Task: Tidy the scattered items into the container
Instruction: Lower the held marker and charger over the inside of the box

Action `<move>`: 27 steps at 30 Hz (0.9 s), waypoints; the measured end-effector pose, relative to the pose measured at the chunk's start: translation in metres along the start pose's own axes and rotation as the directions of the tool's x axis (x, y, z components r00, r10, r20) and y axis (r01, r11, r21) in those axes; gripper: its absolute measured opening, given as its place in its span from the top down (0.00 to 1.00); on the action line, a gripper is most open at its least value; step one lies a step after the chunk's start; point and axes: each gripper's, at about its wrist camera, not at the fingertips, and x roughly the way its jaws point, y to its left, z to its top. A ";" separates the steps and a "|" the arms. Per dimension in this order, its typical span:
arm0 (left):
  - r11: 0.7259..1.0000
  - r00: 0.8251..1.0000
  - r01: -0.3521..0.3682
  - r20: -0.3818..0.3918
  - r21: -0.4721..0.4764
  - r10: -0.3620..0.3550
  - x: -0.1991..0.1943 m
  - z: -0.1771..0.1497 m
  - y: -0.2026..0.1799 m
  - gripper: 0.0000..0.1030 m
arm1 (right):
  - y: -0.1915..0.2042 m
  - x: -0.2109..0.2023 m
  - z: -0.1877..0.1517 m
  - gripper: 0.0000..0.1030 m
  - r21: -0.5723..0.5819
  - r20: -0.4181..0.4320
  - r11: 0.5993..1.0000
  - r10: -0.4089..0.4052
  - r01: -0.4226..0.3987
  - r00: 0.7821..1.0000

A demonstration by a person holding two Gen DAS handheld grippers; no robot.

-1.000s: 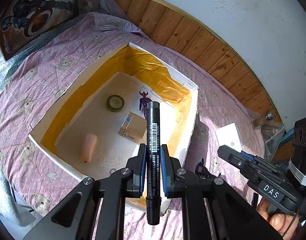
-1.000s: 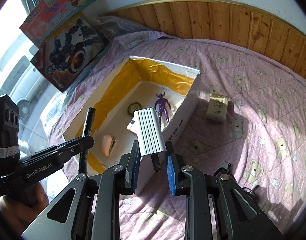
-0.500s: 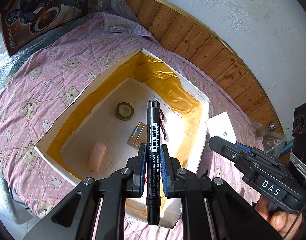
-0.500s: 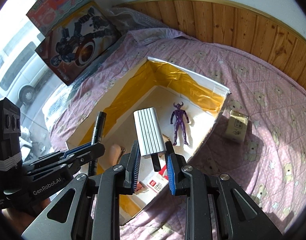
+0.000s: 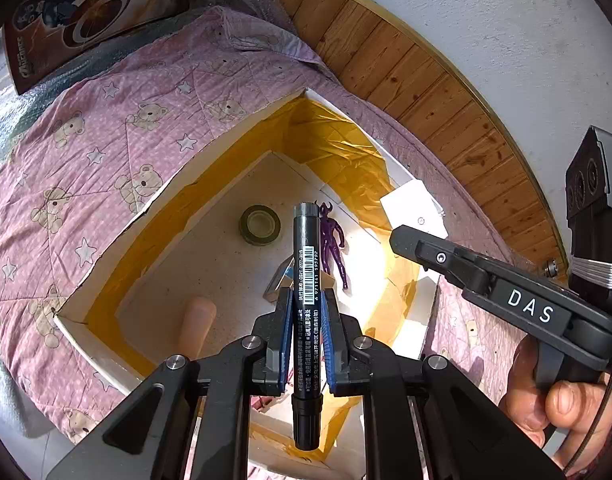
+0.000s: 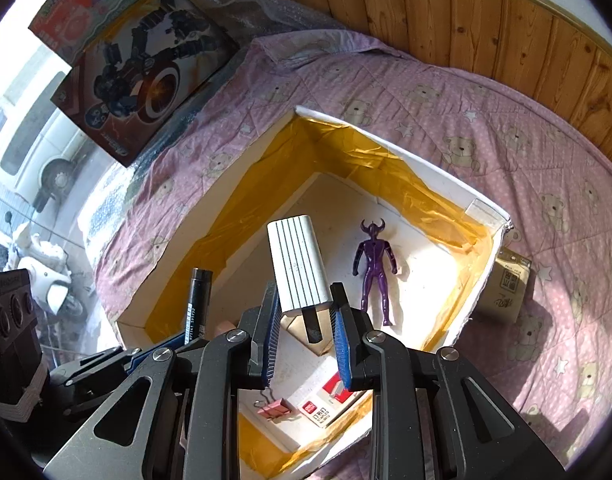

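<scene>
My left gripper [image 5: 304, 334] is shut on a black marker pen [image 5: 307, 276], held upright over the white box [image 5: 118, 224] lined with yellow tape. My right gripper [image 6: 306, 320] is shut on a white ribbed case [image 6: 298, 264], also above the box [image 6: 405, 156]. Inside lie a purple figure [image 6: 373, 268], a tape roll [image 5: 260, 225], a peach cylinder [image 5: 196, 320], a small brown carton [image 5: 280, 280], a pink binder clip [image 6: 274, 408] and a red-and-white pack [image 6: 325, 406]. The marker [image 6: 197, 300] and the left gripper show at the left of the right wrist view.
The box rests on a pink bear-print quilt [image 6: 525, 152]. A brown carton [image 6: 505, 284] sits on the quilt just outside the box's right wall. Toy boxes [image 6: 146, 68] lean at the back left; a wooden wall panel [image 6: 485, 28] runs behind. A hand [image 5: 561, 400] holds the right gripper's handle.
Both grippers have moved forward over the box, which now lies directly beneath them. The marker and the white case stay gripped.
</scene>
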 end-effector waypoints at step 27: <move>0.995 0.991 -0.064 -0.123 -0.082 0.054 0.049 0.016 0.019 0.86 | 0.014 0.102 0.066 0.76 -0.179 -0.133 0.983 -0.071 0.046 0.989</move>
